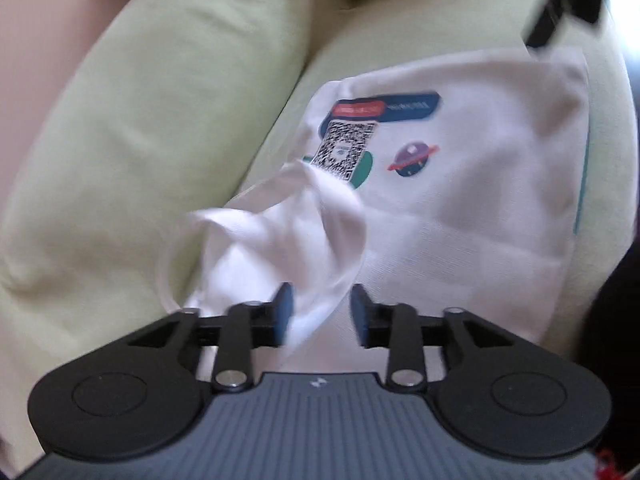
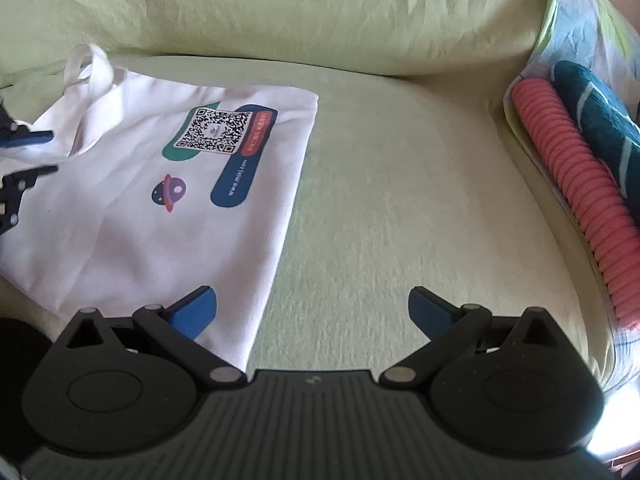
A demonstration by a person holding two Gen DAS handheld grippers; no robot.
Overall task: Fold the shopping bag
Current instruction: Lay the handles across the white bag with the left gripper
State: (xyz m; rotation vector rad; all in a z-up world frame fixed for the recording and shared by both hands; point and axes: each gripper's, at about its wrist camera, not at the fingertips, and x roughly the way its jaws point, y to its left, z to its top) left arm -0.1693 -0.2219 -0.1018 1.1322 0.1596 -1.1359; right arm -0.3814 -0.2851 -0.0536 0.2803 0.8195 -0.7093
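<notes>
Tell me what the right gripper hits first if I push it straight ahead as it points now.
Probably the bare green seat cushion. The right gripper is open and empty, aimed just right of the bag; only its left finger overlaps the bag's edge. Depth is uncertain.

Shopping bag (image 2: 168, 200) flat on sofa seat (image 2: 400, 200), rolled towels (image 2: 580, 208) at right.

Bare seat cushion (image 2: 400, 200) beside bag (image 2: 140, 220)

Both grippers are alike: the left gripper (image 1: 320, 312) and right gripper (image 2: 312, 312) have black linkage arms, silver pivot screws, blue pads (image 2: 196, 312), and a ribbed grey body at six o'clock.
</notes>
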